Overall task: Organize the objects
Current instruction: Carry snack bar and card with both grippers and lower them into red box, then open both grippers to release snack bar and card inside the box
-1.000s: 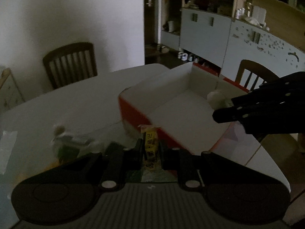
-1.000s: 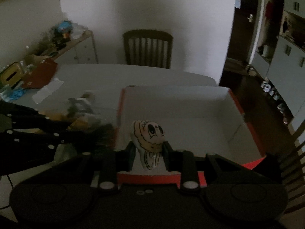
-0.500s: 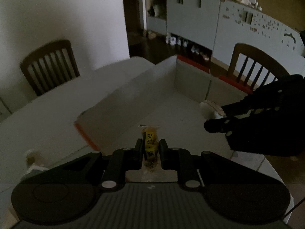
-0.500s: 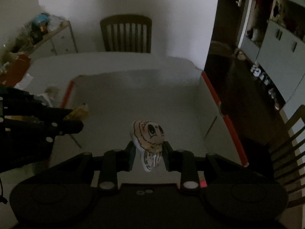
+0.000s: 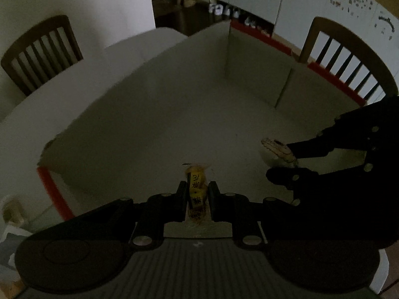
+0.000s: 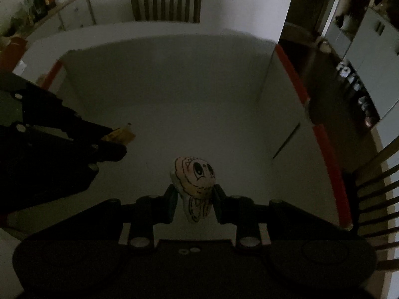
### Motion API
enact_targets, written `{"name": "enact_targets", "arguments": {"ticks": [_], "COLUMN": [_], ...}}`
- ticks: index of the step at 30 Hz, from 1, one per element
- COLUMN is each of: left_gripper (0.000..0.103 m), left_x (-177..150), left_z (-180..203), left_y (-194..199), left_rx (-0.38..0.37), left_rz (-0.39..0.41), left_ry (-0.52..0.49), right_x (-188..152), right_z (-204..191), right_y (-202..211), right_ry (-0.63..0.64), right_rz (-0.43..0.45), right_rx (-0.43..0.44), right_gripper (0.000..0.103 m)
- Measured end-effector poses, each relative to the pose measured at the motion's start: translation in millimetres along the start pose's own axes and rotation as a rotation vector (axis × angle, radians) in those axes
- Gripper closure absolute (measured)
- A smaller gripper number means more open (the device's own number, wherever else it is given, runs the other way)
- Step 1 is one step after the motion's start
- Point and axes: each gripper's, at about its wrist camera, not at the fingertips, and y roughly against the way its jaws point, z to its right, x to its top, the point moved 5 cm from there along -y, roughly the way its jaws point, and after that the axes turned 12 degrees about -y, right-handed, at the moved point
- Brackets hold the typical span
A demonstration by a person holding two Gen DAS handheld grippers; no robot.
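My left tongs point(image 5: 197, 189) clamp a yellow snack packet point(image 5: 195, 186) with dark lettering; my right tongs point(image 6: 194, 194) clamp a white pouch point(image 6: 195, 184) printed with a cartoon face. Both hang inside the red-rimmed white box point(image 6: 296, 84), its floor bare ahead. The box sits on the counter point(image 5: 74, 79), with chairs point(image 5: 42, 49) beyond.

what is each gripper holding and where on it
Left gripper pinches a yellow snack packet across its middle. Right gripper grips a cartoon-face packet by its lower part.
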Motion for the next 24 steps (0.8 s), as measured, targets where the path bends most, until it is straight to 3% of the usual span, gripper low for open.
{"name": "enact_targets", "arguments": {"ticks": [15,24], "left_gripper": [0.087,0.084], "left_x": [1.0,5.4], "left_z": [1.3,1.0], "left_y": [-33.0,-26.8], "left_rx": [-0.078,-0.073], "left_rz": [-0.146,-0.142], "left_ry": [0.017,0.023], "right_x": [-7.4,-2.7], "right_z": [-10.7,2.2], "right_y": [-20.5,-15.2], "right_ry": [0.03,0.037], "right_rz": [-0.092,-0.078], "right_rx": [-0.002,0.012], "right_gripper": [0.072,0.061]}}
